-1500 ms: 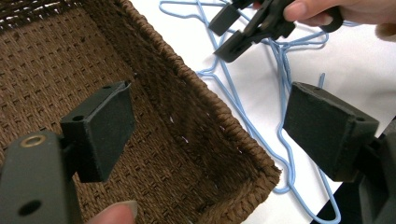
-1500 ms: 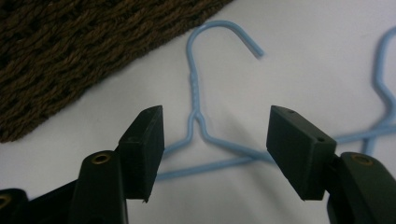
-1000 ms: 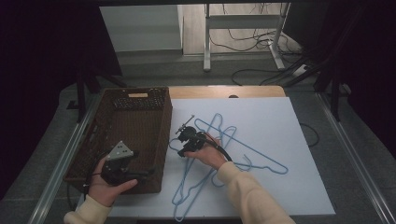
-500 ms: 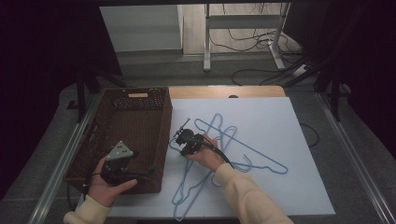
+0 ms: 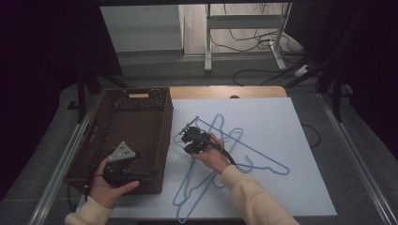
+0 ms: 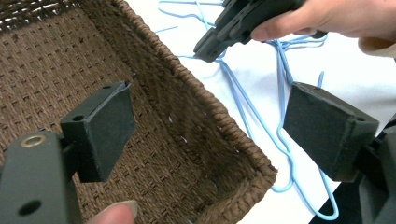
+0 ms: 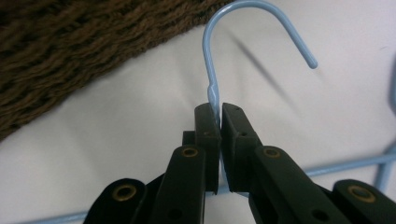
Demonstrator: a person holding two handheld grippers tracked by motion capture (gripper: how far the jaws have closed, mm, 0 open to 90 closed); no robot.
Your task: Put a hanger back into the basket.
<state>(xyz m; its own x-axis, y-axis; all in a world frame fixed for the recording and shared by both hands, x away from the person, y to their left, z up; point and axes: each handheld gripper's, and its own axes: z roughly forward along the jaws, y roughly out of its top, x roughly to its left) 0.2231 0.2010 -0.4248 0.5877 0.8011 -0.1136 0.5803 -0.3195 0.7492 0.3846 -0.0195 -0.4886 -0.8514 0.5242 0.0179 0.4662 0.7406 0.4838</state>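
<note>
Right tool: my jaws have just been closing and now pinch the neck of a blue hanger.
Hanger: flat on the white bench, just beside the basket.
Left tool: jaws apart, over the basket's corner.

The hangers are pale blue wire. The basket is dark brown with a tight woven pattern. The table is plain white. Both grippers are black, the left gripper topped by a grey plate. The sleeves are cream.
</note>
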